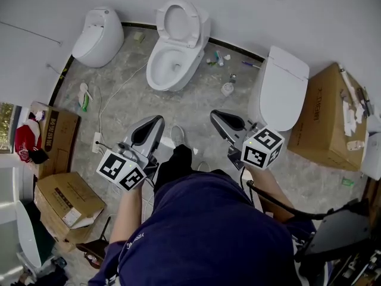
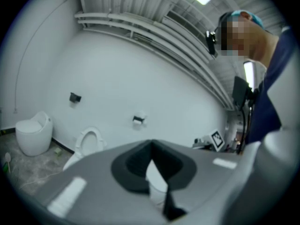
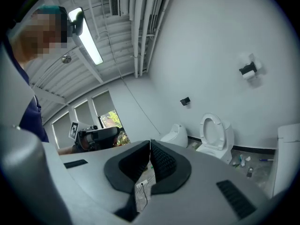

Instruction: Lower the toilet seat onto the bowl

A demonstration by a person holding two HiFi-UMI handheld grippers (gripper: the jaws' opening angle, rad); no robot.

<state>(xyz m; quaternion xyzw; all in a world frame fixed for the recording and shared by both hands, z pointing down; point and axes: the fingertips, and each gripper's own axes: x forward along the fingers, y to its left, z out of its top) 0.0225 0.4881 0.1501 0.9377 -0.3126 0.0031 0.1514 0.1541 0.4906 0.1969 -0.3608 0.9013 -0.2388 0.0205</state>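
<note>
The white toilet stands against the far wall, its seat (image 1: 180, 22) raised upright above the open bowl (image 1: 168, 64). It also shows small in the left gripper view, seat (image 2: 89, 140) up, and in the right gripper view, seat (image 3: 214, 130) up. Both grippers hang well short of it, over the floor in front of the person. My left gripper (image 1: 156, 121) is shut and empty, its pads meeting at the tip (image 2: 151, 143). My right gripper (image 1: 215, 114) is shut too, with nothing between its pads (image 3: 150, 143).
An egg-shaped toilet (image 1: 98, 36) stands at the far left and a closed-lid toilet (image 1: 283, 88) at the right. Cardboard boxes (image 1: 327, 118) (image 1: 62, 201) flank the floor. A power strip with cables (image 1: 98, 142) and small bottles (image 1: 217, 58) lie on the floor.
</note>
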